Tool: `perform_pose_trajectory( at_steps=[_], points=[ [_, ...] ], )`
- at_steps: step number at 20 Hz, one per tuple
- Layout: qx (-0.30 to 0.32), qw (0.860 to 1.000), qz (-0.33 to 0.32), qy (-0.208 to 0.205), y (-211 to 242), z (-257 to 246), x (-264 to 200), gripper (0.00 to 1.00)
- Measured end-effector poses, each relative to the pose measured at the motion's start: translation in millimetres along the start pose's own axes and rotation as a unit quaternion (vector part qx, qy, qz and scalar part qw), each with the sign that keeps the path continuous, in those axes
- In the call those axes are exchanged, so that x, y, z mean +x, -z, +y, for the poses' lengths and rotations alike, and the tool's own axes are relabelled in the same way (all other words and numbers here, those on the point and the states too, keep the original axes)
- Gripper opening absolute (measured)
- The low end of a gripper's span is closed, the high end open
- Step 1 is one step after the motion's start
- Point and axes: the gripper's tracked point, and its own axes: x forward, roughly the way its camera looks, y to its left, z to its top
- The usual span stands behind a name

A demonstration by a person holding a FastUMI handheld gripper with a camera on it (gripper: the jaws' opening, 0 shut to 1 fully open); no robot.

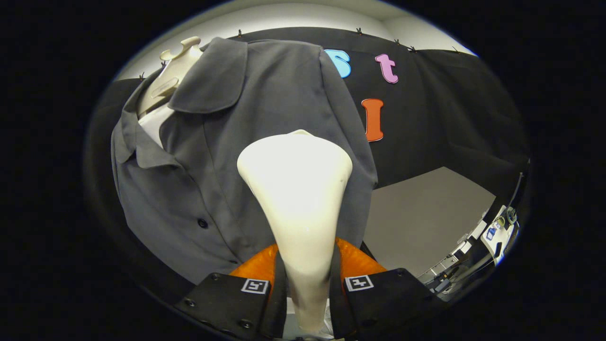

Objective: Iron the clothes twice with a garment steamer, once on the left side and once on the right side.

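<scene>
The gripper point(307, 289) points upward at the bottom centre, both fingers point(236, 298) pressed on the neck of the white steamer point(296, 189). The steamer head stands against the grey shirt point(227, 142), which hangs on a mannequin point(173, 76) at upper left.

There is one steamer point(296, 189), cream white, held between the two fingers point(236, 296) of the one hand-held gripper point(307, 289) — both press on its handle. One grey shirt point(227, 156) hangs on one pale hanger point(173, 76). On the shirt front two dark buttons point(202, 223) can be seen. Each finger carries one square marker point(254, 285) — two in all.
</scene>
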Motion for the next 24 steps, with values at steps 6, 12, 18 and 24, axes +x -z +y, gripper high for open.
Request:
perform_pose_trajectory(
  at_steps=[6, 12, 18, 24],
  points=[
    [-0.005, 0.999, 0.032, 0.008, 36.5, -4.6, 28.2, 0.45],
    [-0.013, 0.997, 0.07, 0.019, 77.1, -17.9, 41.3, 0.45],
    [-0.019, 0.993, 0.114, 0.022, 126.7, -23.0, 50.4, 0.45],
    [-0.025, 0.988, 0.148, 0.024, 167.3, -17.6, 57.8, 0.45]
  ],
)
